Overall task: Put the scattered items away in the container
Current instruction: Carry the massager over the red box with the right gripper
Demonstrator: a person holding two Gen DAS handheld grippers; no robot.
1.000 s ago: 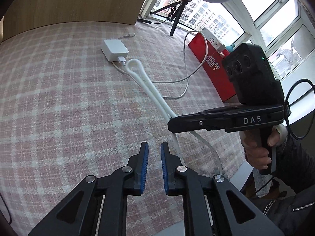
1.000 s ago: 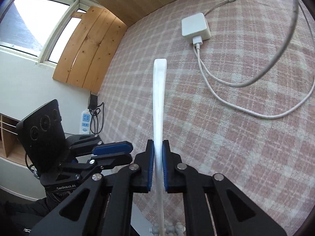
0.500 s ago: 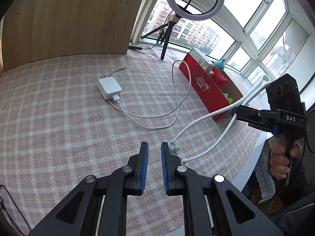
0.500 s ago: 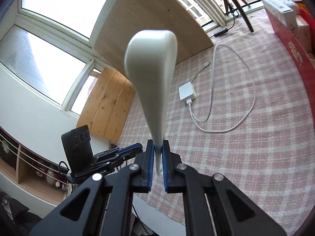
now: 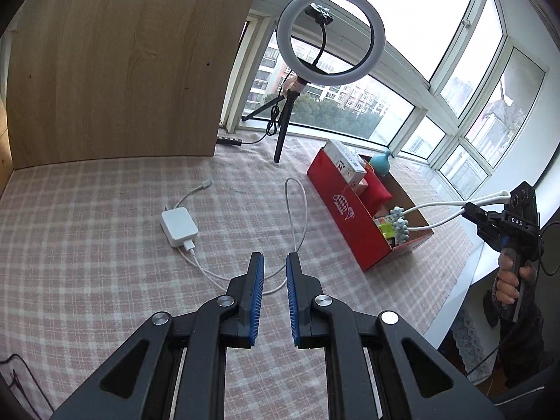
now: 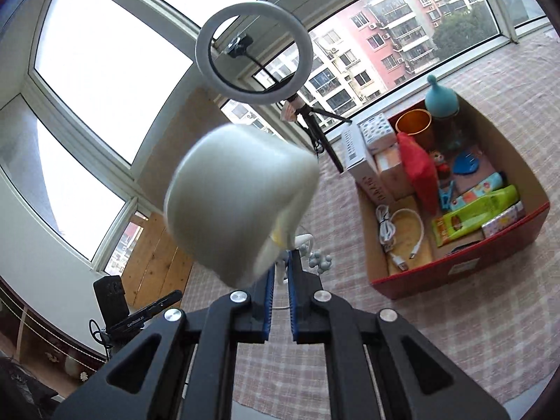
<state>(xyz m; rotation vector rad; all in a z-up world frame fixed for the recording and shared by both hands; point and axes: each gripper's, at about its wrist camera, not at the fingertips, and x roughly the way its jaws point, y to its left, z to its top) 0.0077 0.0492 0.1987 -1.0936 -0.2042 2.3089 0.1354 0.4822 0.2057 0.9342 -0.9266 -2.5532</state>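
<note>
1. Right claw (image 6: pixel 279 273) is pinched on a white two-pronged massager (image 5: pixel 441 215), gripping it near the looped end of the handle.
2. From the left wrist view, the massager's knobbed grey heads (image 5: pixel 399 223) hang over the near end of the red cardboard box (image 5: pixel 344 210), above its contents and clear of the surface.
3. Left claw (image 5: pixel 274 280) holds nothing; its blue pads stand a narrow gap apart above the checked cloth (image 5: pixel 87 245).
4. On the cloth, left of the box, lies a white charger block (image 5: pixel 178 227) with its cable (image 5: pixel 301 217) looping toward the box.
5. Inside the box sit a green tube (image 6: pixel 479 210), a teal bottle (image 6: pixel 441 99) and a coiled white cable (image 6: pixel 402 231).
6. Behind the box stands a ring light on a tripod (image 5: pixel 330 35).
</note>
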